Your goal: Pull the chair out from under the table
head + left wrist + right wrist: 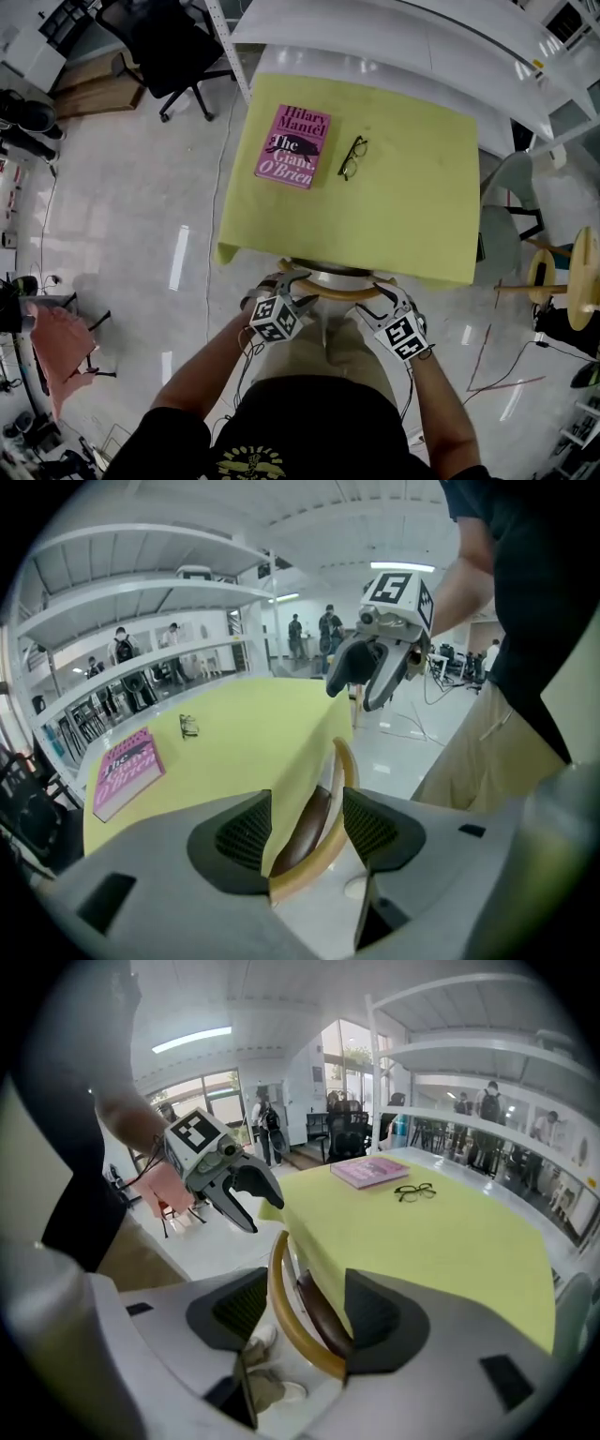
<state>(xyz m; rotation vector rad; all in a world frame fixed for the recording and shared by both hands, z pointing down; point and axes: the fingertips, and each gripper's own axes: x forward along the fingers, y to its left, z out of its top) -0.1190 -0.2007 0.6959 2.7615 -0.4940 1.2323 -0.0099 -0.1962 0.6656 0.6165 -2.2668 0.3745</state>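
Observation:
A chair stands tucked under a table with a yellow-green cloth [403, 206]. Only its curved wooden back rail [337, 292] and dark seat edge show at the near side. My left gripper [292, 286] is open at the rail's left end. In the left gripper view the rail [345, 780] and the cloth's hanging edge lie between the jaws of that gripper [307, 832], with a gap. My right gripper [382, 295] is open at the rail's right end. In the right gripper view the rail [281, 1307] runs between the spread pads of that gripper [300, 1312].
A pink book [293, 145] and a pair of glasses [352, 157] lie on the cloth. White shelving [422, 37] stands behind the table, and a black office chair [164, 47] is at far left. A grey chair [506, 216] and wooden stool [562, 281] stand at right. The person's legs are close behind the tucked chair.

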